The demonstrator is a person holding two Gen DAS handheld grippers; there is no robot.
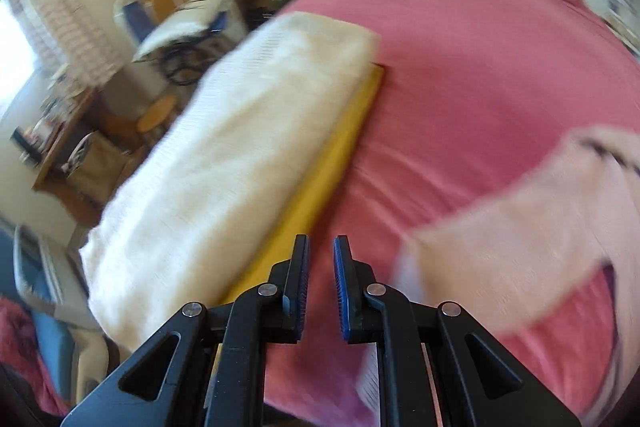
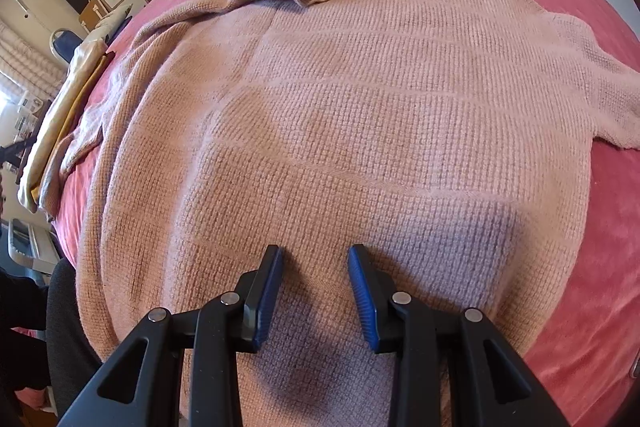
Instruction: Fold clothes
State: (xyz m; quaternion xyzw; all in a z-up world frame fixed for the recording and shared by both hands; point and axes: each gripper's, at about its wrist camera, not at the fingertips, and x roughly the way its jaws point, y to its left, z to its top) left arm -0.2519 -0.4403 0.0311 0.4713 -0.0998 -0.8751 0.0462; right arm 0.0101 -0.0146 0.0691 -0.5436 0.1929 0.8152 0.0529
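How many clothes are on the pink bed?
3: the pink sweater spread mid-bed, and a folded white piece on a yellow one at the left edge. Others may be hidden.

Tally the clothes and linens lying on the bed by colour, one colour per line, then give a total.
Pink-beige: 1, the knit sweater spread flat under the right tongs.
Cream-white: 1, the folded fluffy item beside the left tongs.
Yellow: 1, the folded item under the cream one.
Total: 3, on the pink bedspread. The red thing at the far end is too blurred to count.
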